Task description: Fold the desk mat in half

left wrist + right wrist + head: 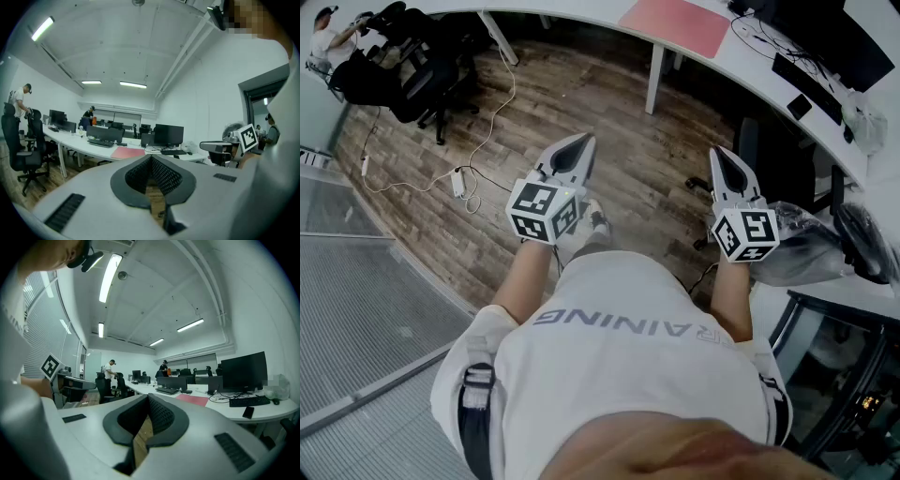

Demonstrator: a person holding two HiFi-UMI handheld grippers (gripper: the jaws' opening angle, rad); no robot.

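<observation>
The pink desk mat [675,25] lies flat on the long white desk [581,11] at the far side of the room; it also shows in the left gripper view [127,153] and the right gripper view [192,400]. I hold both grippers in front of my torso, over the wooden floor and well short of the desk. The left gripper [581,141] points toward the desk with its tips together and nothing between them [151,157]. The right gripper [719,153] is likewise shut and empty [148,396].
Monitors [839,37] and a keyboard [806,75] stand on the desk right of the mat. Black office chairs [412,66] and a person [323,37] are at the far left. A cable and power strip [457,180] lie on the floor. A desk leg [654,80] stands ahead.
</observation>
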